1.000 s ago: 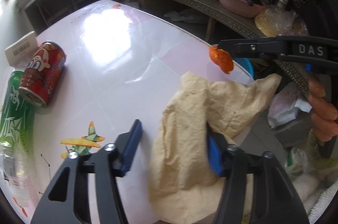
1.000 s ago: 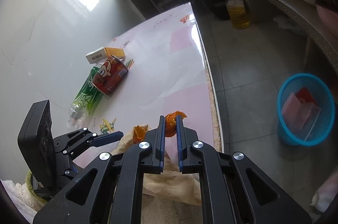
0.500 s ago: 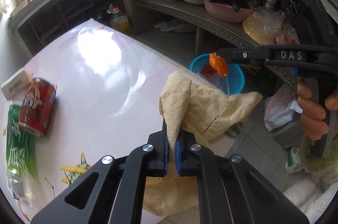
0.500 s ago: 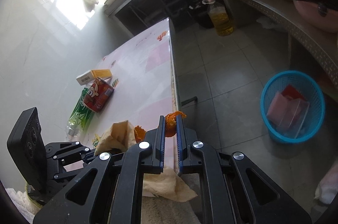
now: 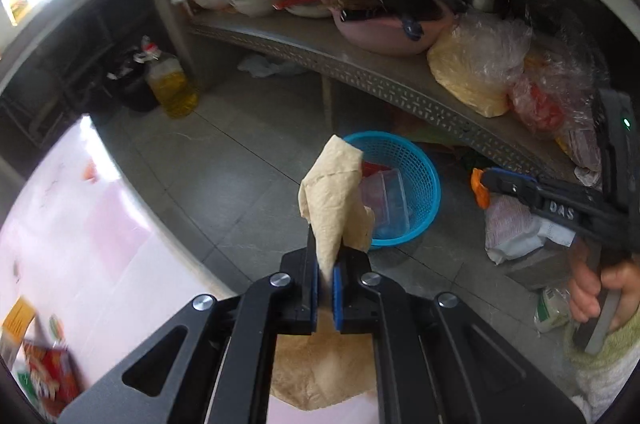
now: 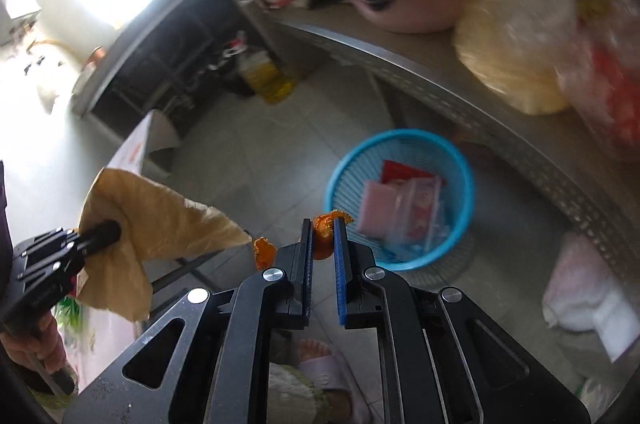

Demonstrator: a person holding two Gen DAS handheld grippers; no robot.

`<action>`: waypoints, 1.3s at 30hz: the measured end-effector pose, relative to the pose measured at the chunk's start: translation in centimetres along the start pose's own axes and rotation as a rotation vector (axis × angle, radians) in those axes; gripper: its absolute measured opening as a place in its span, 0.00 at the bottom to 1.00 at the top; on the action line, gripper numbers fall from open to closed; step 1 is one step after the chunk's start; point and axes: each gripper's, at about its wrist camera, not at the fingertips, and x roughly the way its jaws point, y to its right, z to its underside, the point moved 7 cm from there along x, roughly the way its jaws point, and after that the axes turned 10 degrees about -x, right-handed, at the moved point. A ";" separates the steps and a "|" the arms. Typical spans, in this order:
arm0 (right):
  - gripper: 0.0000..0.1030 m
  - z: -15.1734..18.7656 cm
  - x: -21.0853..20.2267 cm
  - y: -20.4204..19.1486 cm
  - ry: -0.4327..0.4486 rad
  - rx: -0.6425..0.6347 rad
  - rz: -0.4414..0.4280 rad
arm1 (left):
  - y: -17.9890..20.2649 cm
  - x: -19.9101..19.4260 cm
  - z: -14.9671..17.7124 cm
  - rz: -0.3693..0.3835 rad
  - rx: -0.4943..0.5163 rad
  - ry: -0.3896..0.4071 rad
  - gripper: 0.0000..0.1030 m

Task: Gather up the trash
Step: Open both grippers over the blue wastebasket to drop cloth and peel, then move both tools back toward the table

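The left gripper has clamped down on the tan paper and lifted it off the pink table, out over the floor. The right gripper, carrying the orange peel (pinched all along), has swung off the table too, toward the blue basket.

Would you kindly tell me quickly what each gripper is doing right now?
Left gripper: closed, holding the crumpled tan paper sheet.
Right gripper: closed, holding a piece of orange peel.
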 end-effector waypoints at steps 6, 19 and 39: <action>0.08 0.8 3.3 3.2 -0.050 0.102 0.050 | 3.1 9.9 -2.8 0.077 -0.025 -0.231 0.05; 0.08 1.5 7.9 5.8 -0.117 0.145 0.111 | 4.9 20.6 -6.6 0.147 -0.230 -0.351 0.49; 0.39 0.9 8.6 1.9 -0.122 0.068 0.093 | -5.7 -4.6 -3.0 0.111 -0.329 0.085 0.64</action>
